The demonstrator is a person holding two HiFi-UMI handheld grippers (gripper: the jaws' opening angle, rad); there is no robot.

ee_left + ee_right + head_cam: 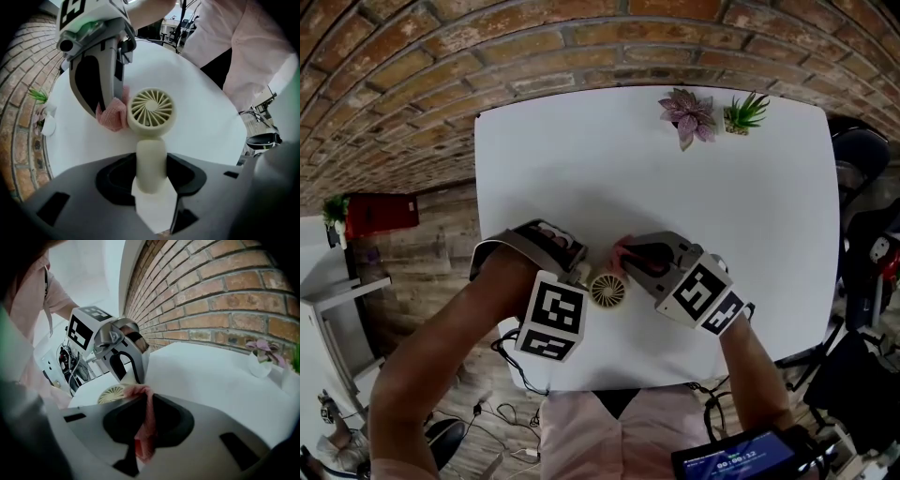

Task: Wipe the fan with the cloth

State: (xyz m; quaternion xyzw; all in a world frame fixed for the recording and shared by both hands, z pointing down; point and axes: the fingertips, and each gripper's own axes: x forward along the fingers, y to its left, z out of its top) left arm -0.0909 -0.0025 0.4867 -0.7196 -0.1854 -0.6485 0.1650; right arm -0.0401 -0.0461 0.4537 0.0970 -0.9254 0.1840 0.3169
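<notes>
Left gripper (151, 180) is clamping the handheld fan (151, 111) by its handle; right gripper (140, 437) is pinching a pink cloth (111, 117) against its rim.

Smooth cream plastic, softly satin, for the fan (151, 111). Pink woven fabric, coarse and matt, for the cloth (111, 116). Smooth matt white top on the bench (609, 159). Matt grey plastic with black insets on left tongs (151, 169) and right tongs (146, 414). Rough matt red brick on the far wall (487, 47); worn wood planks on the floor (431, 244) at left.
</notes>
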